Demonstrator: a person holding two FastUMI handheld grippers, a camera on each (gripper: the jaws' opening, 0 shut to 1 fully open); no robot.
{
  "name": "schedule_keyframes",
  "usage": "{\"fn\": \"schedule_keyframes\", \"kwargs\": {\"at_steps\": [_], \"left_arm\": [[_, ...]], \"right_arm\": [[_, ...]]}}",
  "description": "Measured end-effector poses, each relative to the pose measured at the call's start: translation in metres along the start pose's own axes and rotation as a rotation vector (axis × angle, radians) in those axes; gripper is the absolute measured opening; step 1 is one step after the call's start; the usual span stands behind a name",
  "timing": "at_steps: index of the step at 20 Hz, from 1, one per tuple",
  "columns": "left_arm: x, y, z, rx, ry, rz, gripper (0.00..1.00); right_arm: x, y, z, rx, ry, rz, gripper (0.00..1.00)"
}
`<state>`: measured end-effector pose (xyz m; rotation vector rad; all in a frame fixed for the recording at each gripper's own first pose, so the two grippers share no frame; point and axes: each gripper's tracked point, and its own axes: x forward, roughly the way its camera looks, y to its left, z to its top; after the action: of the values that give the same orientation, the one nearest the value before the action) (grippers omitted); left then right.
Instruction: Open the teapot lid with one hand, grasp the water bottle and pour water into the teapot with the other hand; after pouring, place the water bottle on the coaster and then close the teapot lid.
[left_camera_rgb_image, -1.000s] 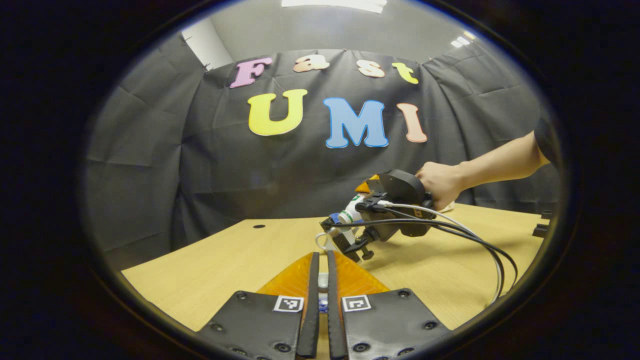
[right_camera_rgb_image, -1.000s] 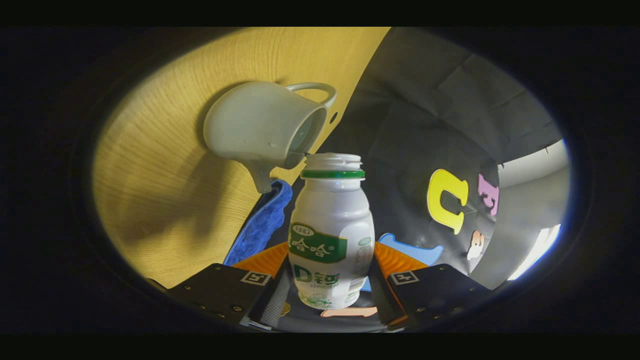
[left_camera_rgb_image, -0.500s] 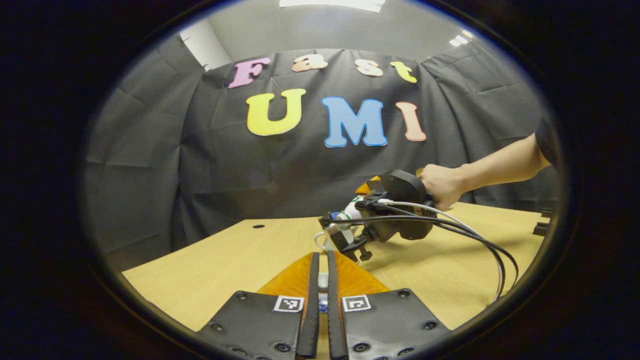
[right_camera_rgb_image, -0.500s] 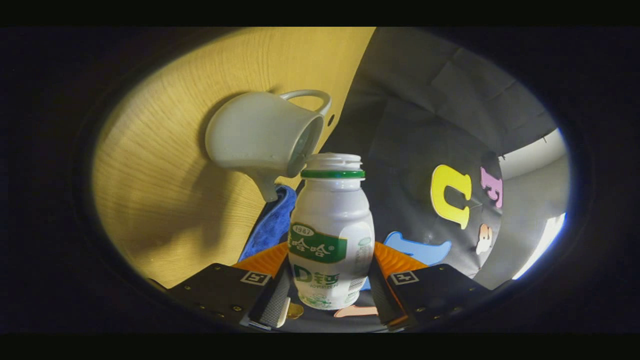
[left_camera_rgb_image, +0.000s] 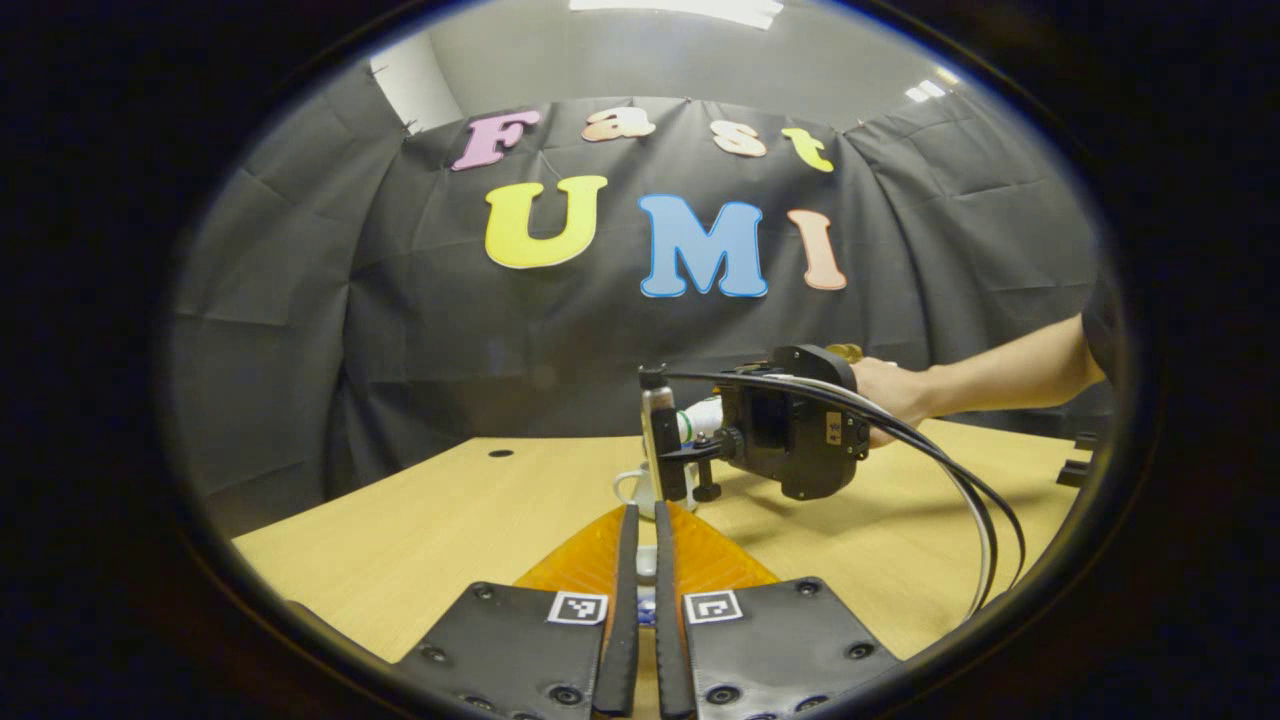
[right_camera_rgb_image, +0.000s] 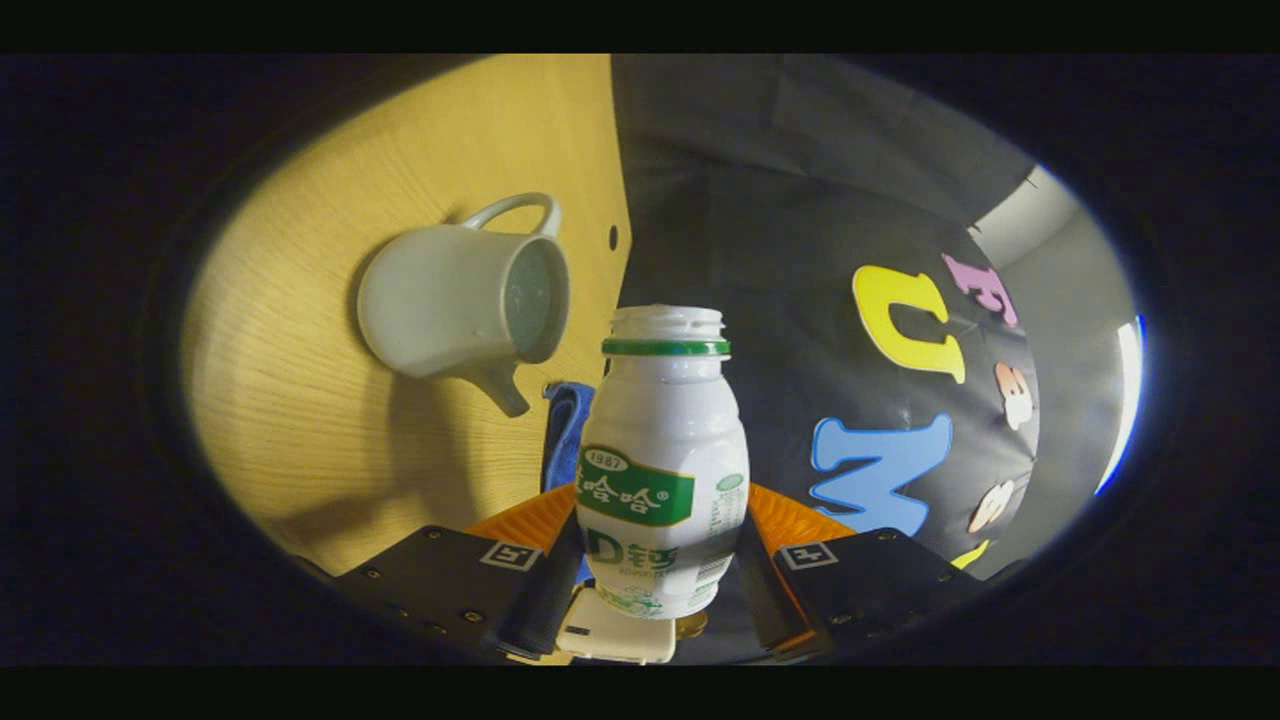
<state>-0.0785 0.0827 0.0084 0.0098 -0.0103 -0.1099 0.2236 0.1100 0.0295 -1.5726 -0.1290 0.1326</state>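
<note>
Teapot (right_camera_rgb_image: 455, 300) open; bottle (right_camera_rgb_image: 662, 470) pinched in right tool (right_camera_rgb_image: 660, 590); left tool (left_camera_rgb_image: 640, 560) pinching lid (left_camera_rgb_image: 647, 562). Left: coaster placement, lid closing.

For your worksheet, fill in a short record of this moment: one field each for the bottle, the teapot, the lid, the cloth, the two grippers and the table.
bottle: white water bottle, cap off, held on its side between the right gripper fingers
teapot: white teapot standing on the table, mouth open, no lid on it
lid: small white piece, apparently the lid knob, pinched by the left gripper
cloth: blue cloth on the table beside the teapot's spout
hand: a person's hand holds the right gripper
table: light wooden table
</note>
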Motion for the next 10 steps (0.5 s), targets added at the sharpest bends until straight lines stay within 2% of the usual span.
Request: {"fn": "schedule_keyframes", "kwargs": {"at_steps": [4,9,10], "left_arm": [[0.024,0.006,0.009,-0.023,-0.01,0.002,0.18],[0.062,0.002,0.038,-0.017,-0.059,-0.02,0.18],[0.073,0.002,0.043,-0.015,-0.067,-0.025,0.14]], "right_arm": [[-0.008,0.003,-0.009,0.185,0.006,0.022,0.72],[-0.025,-0.002,-0.029,0.413,0.023,0.008,0.72],[-0.029,-0.006,-0.035,0.46,0.025,-0.003,0.72]]}}
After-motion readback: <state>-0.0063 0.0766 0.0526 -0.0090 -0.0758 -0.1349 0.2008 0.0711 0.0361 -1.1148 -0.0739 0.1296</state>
